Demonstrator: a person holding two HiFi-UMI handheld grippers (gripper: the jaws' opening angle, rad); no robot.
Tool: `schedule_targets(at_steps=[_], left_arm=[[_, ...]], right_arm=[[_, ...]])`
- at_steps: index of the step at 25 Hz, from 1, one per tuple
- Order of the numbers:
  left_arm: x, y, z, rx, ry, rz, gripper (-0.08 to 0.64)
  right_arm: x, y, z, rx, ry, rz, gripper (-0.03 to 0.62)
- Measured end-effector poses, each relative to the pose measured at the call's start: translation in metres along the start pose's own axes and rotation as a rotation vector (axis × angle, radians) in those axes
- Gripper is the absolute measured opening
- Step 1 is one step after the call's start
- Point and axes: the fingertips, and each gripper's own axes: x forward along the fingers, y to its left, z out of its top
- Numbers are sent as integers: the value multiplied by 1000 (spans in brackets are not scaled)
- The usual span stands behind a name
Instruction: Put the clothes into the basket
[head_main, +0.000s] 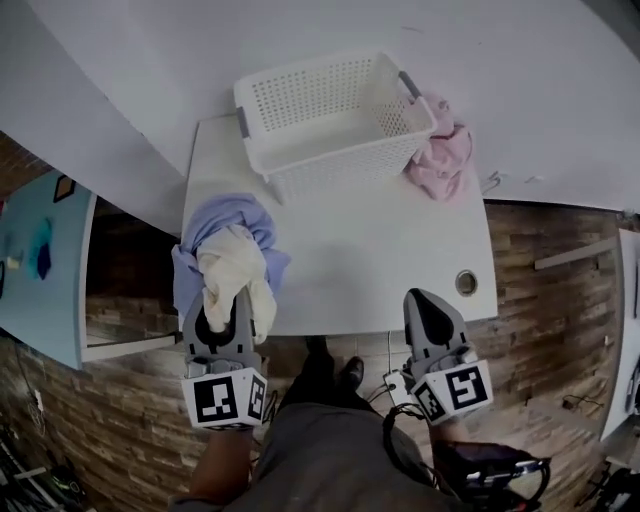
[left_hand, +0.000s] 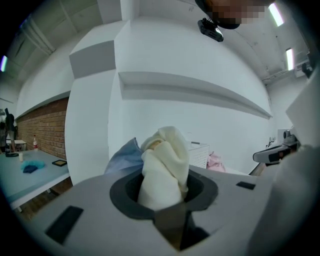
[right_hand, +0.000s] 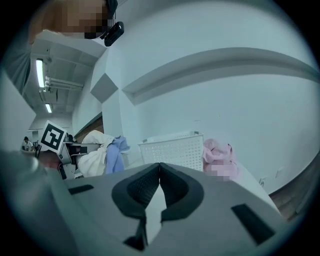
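My left gripper (head_main: 222, 318) is shut on a cream cloth (head_main: 236, 268), lifted over the table's front left corner; the cream cloth (left_hand: 164, 170) bulges out between the jaws in the left gripper view. A light blue garment (head_main: 224, 224) hangs with it behind and beside the cream one. The white perforated basket (head_main: 335, 120) stands at the back of the white table (head_main: 390, 250), with nothing visible inside. A pink garment (head_main: 442, 158) lies bunched against the basket's right side. My right gripper (head_main: 428, 312) is shut and holds nothing, at the table's front right edge.
A round cable hole (head_main: 466, 282) sits near the table's right front corner. A light blue side table (head_main: 40, 270) with small objects stands to the left. The white wall runs just behind the basket. Wooden flooring lies around the table.
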Motion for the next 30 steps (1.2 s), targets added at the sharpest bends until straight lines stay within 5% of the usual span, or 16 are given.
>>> schedule_targets(at_steps=[15,30], left_arm=[[-37,-56,84,70,-155,-81,124],[-33,-103,114,80,-196,-132,126]], right_arm=[[-65,-5,45,1,-157,-35,8],[-96,-33,62,25,-225,-53,8]])
